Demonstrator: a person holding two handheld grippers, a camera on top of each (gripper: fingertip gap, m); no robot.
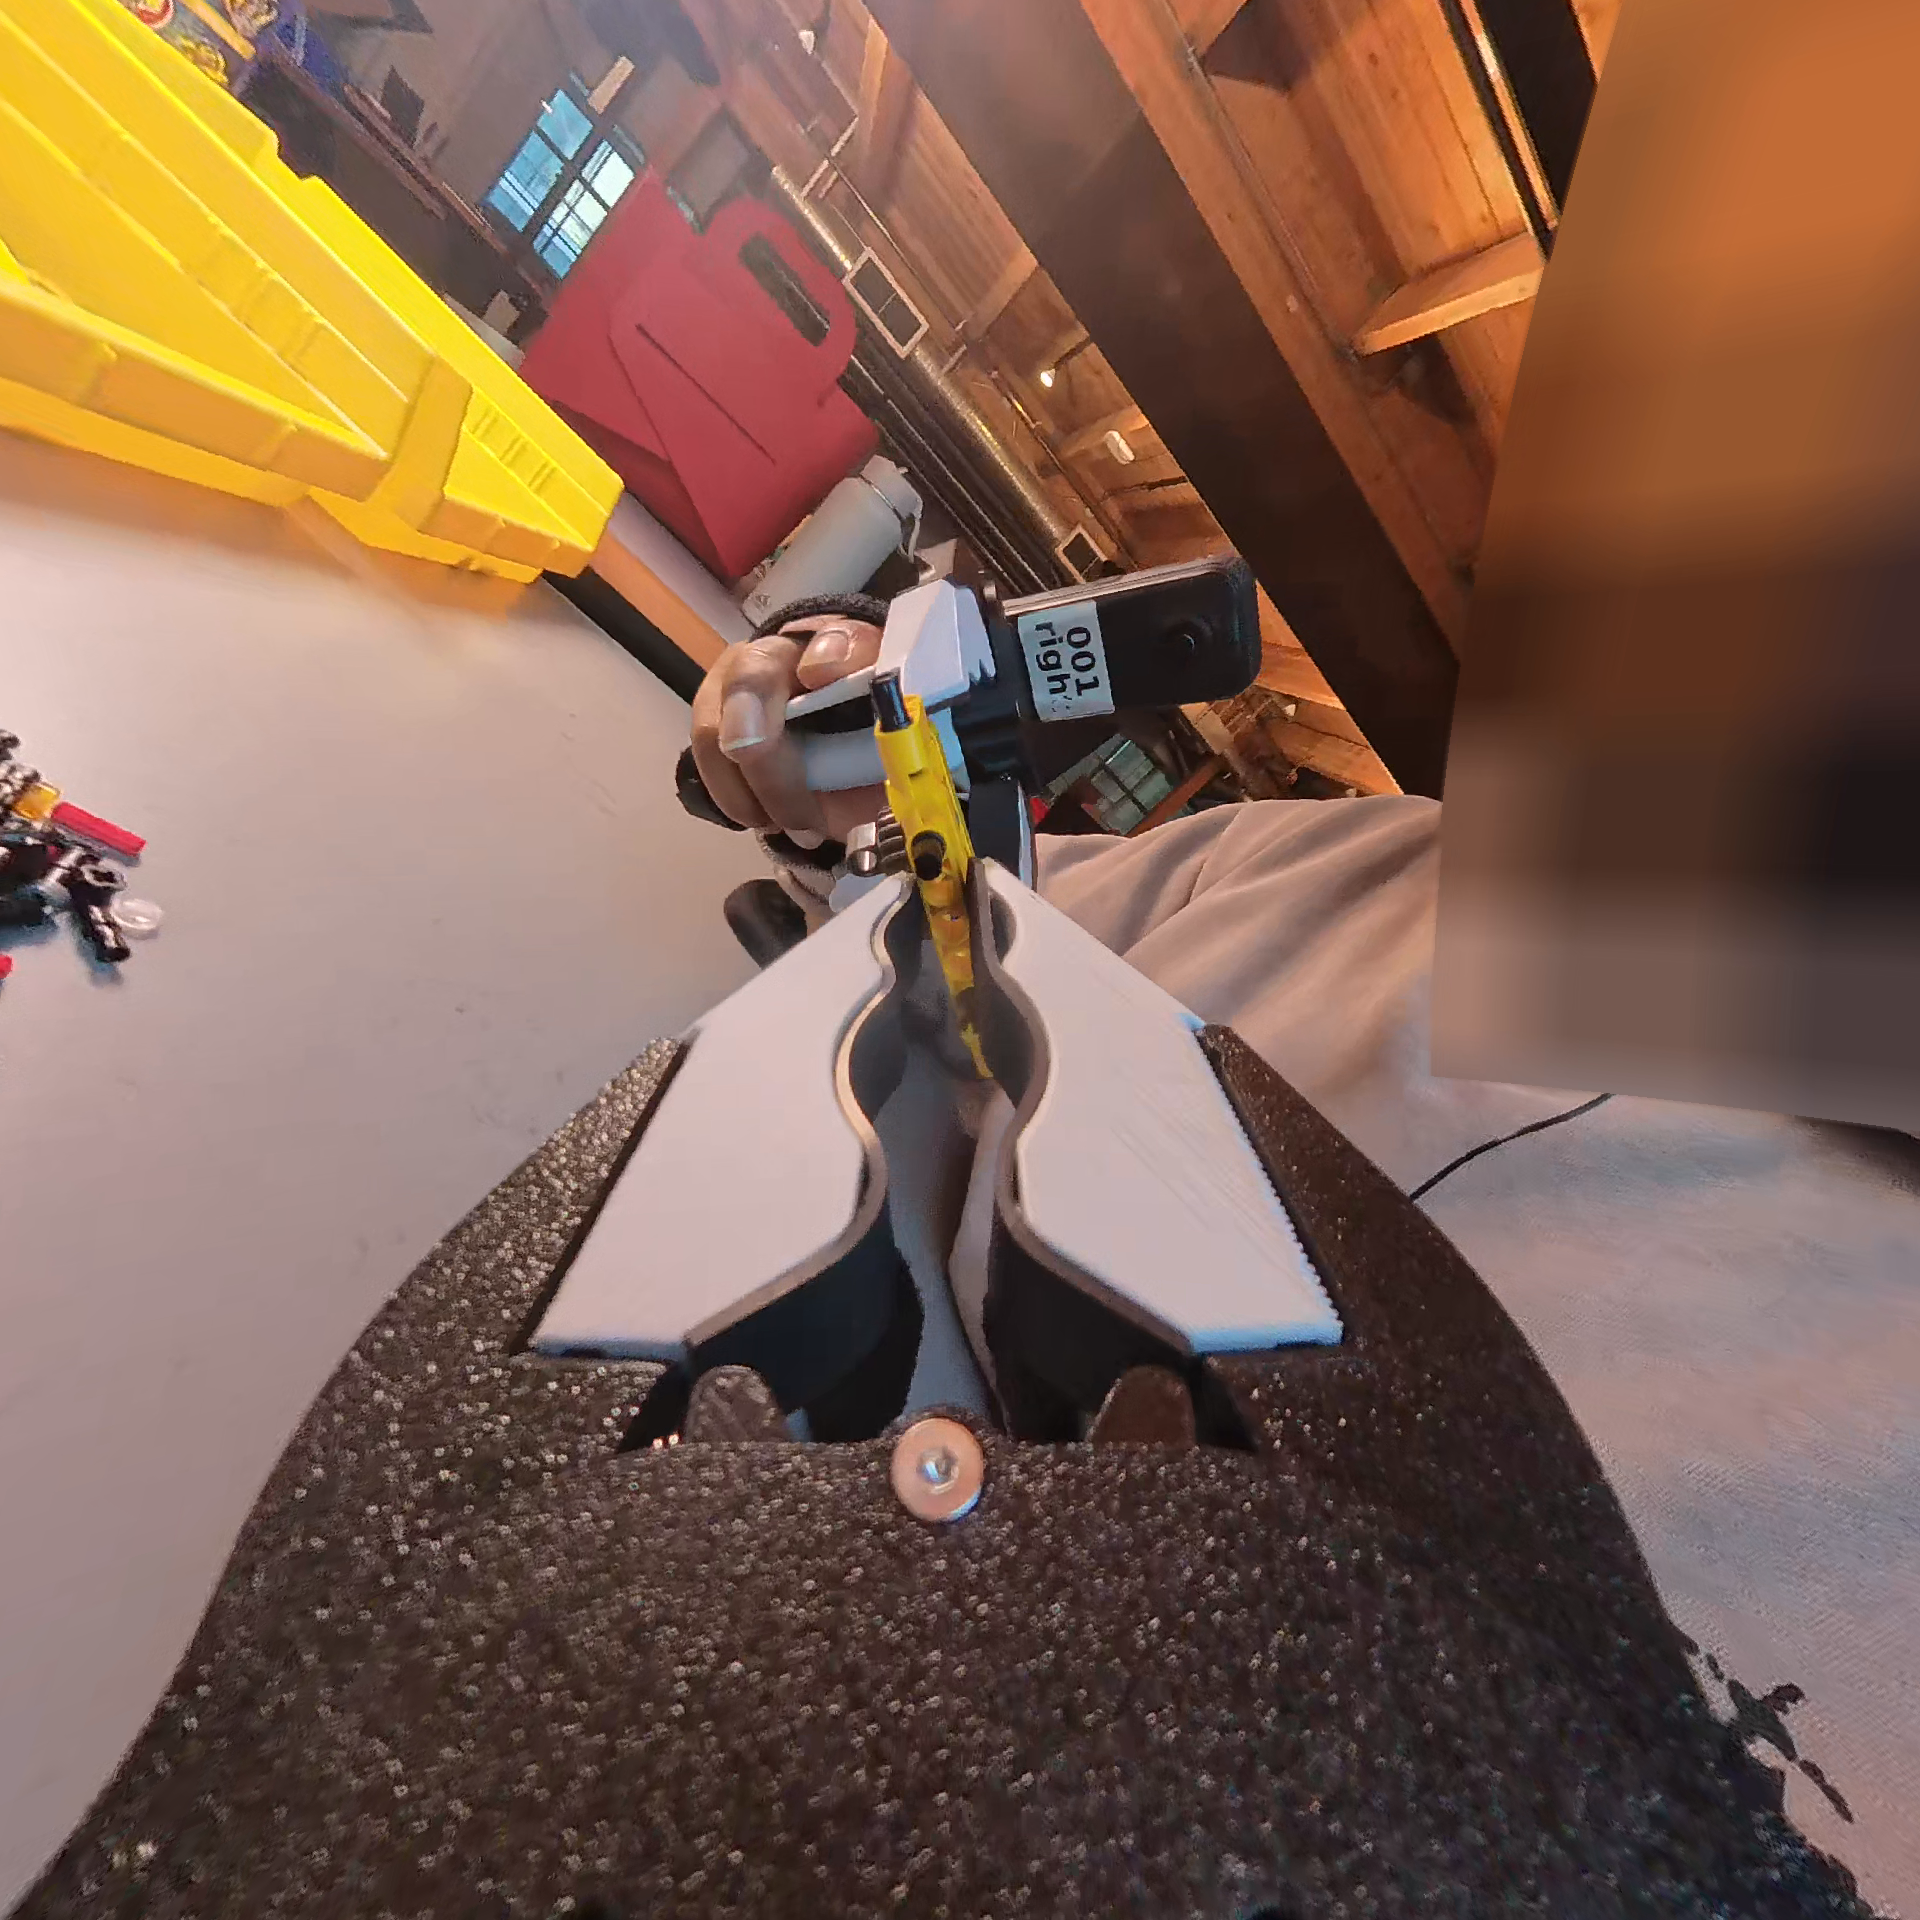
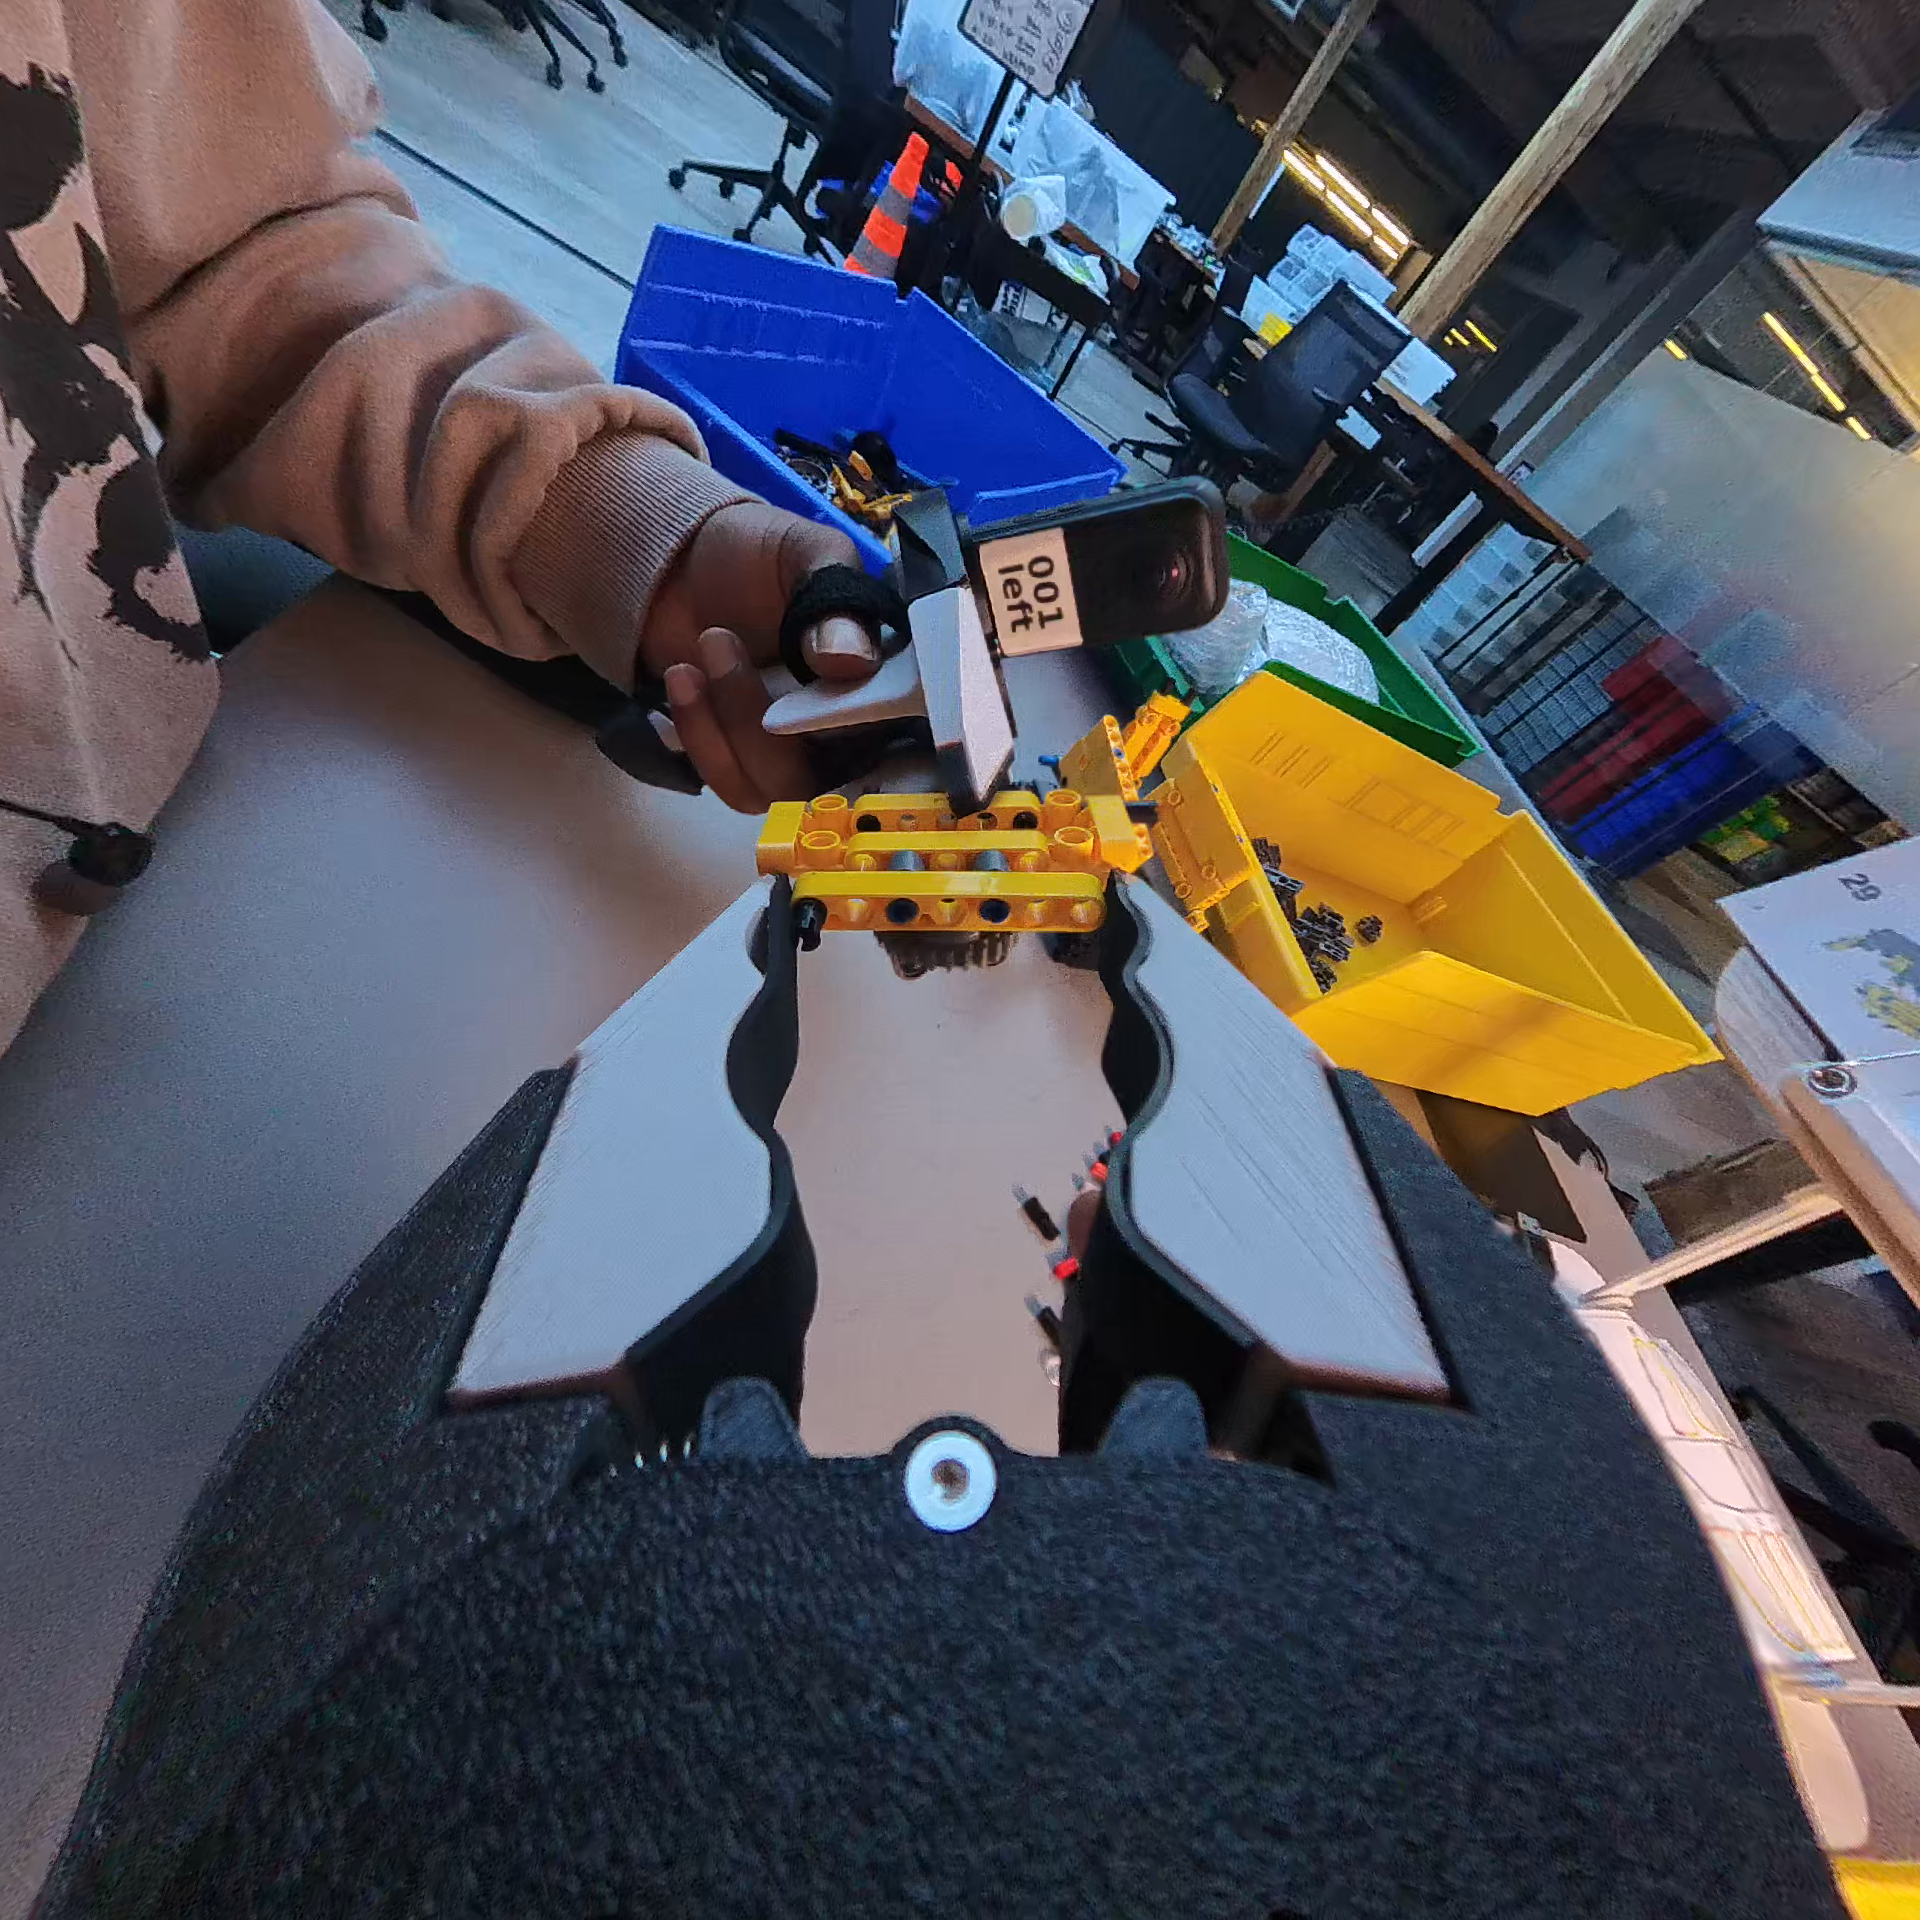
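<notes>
A yellow beam-and-pin brick assembly [image 2: 940,873] with a dark gear under it is held above the grey table [image 2: 416,831] by both grippers. My right gripper [image 2: 948,906] has its fingers wide apart and pressed on the two ends of the assembly's nearest beam. My left gripper [image 1: 943,891] is nearly closed and clamps the same assembly [image 1: 914,790], which shows edge-on there. In the right wrist view the left gripper [image 2: 971,774] comes down onto the assembly's far side. In the left wrist view the right gripper [image 1: 925,707] and the hand holding it sit just behind the assembly.
A yellow bin [image 2: 1455,935] with small dark parts stands to the right, with a green bin [image 2: 1351,644] and a blue bin [image 2: 831,353] behind. Loose black and red pins [image 2: 1049,1236] lie on the table. Another yellow bin [image 1: 312,343], a red bag [image 1: 707,384] and loose parts [image 1: 62,862] are at the left. Both grippers' tips are close together, under 4 cm apart.
</notes>
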